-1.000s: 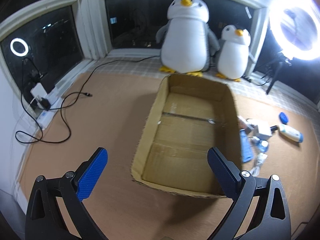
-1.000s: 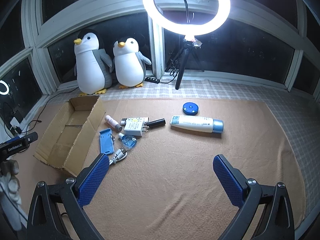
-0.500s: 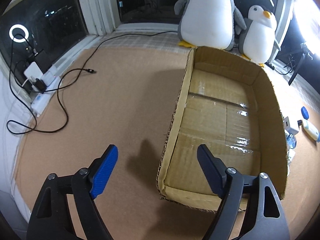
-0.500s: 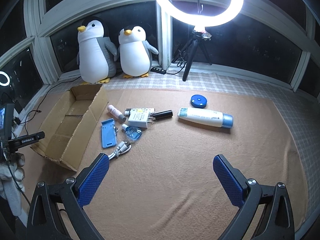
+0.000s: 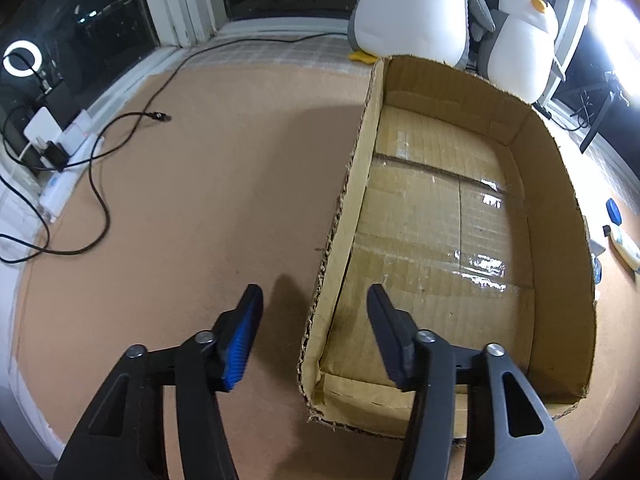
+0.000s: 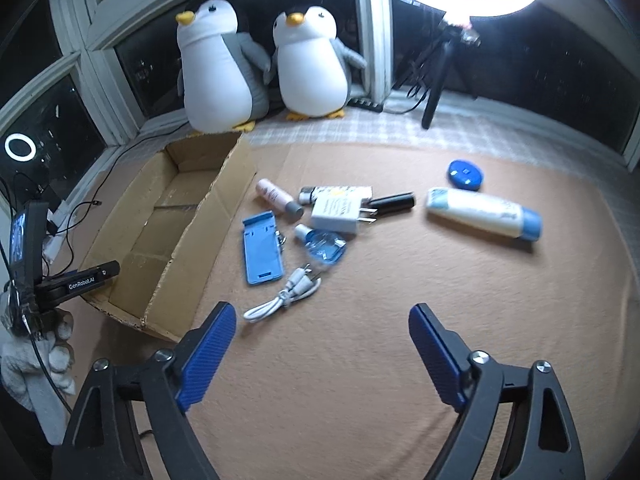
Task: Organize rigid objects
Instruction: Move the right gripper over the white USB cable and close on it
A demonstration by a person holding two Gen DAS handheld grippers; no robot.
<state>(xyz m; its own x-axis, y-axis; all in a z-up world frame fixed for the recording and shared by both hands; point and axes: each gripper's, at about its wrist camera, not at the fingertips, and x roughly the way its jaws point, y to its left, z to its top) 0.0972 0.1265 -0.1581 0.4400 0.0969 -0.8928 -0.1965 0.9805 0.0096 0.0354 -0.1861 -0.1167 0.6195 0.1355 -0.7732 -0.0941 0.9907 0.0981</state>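
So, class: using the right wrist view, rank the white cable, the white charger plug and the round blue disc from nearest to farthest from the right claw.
1. White cable, nearest, just ahead of the right claw, left.
2. White charger plug, mid-carpet.
3. Round blue disc, farthest, right.

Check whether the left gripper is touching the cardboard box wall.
Cannot tell. In the left wrist view, the left gripper straddles the cardboard box wall, open; depth hides any contact.

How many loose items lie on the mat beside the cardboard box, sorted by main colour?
Blue: 3 (phone stand, round disc, small bottle)
White: 4 (charger, cable, lotion bottle, printed tube)
Pink: 1 (tube)
Black: 1 (tube)
Total: 9
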